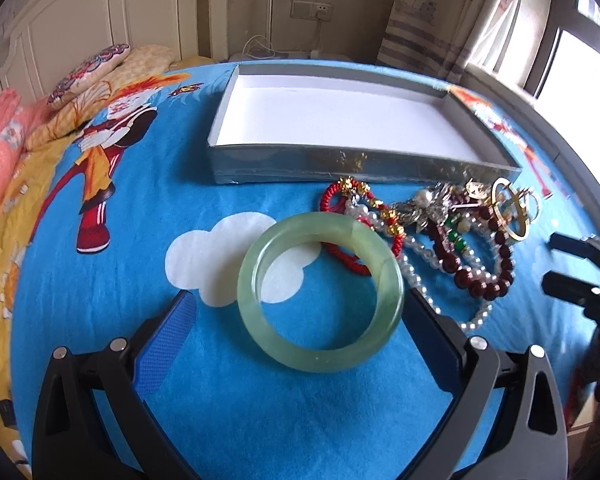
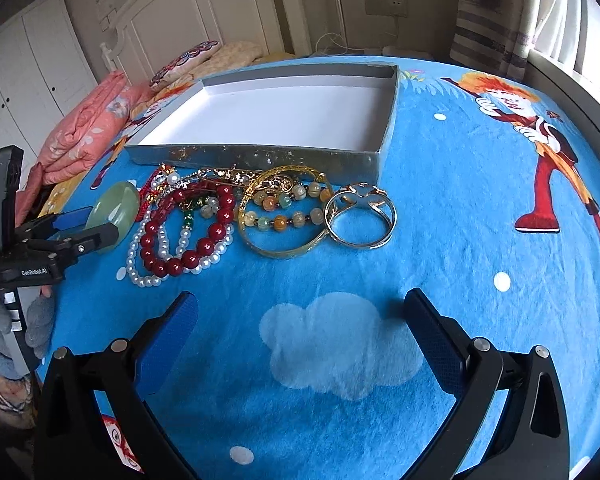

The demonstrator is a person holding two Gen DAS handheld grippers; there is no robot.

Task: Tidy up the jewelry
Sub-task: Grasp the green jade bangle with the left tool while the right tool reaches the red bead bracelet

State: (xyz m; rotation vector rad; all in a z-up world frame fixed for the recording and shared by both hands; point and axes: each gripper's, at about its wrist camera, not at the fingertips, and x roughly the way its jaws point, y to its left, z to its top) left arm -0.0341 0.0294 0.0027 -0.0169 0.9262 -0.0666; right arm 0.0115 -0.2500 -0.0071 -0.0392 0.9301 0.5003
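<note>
A pale green jade bangle (image 1: 320, 292) lies on the blue blanket between the wide-apart fingers of my left gripper (image 1: 300, 308), which is open around it; its right finger (image 1: 428, 328) is close to the bangle's rim. The bangle also shows in the right wrist view (image 2: 114, 210). Right of it is a heap of jewelry (image 1: 440, 232): red cord bracelet, pearl strands, dark red beads (image 2: 196, 236), a gold bangle (image 2: 284, 216) and a silver ring-shaped bangle (image 2: 360, 216). A shallow grey tray (image 1: 340, 164) with a white floor stands behind, empty. My right gripper (image 2: 300, 312) is open, empty, in front of the heap.
The blanket (image 2: 460, 240) covers a bed with cartoon prints. Folded pink and yellow quilts (image 1: 4, 140) and a pillow lie at the far left. A white headboard (image 1: 100, 12), wall socket and curtained window (image 1: 560, 52) are behind.
</note>
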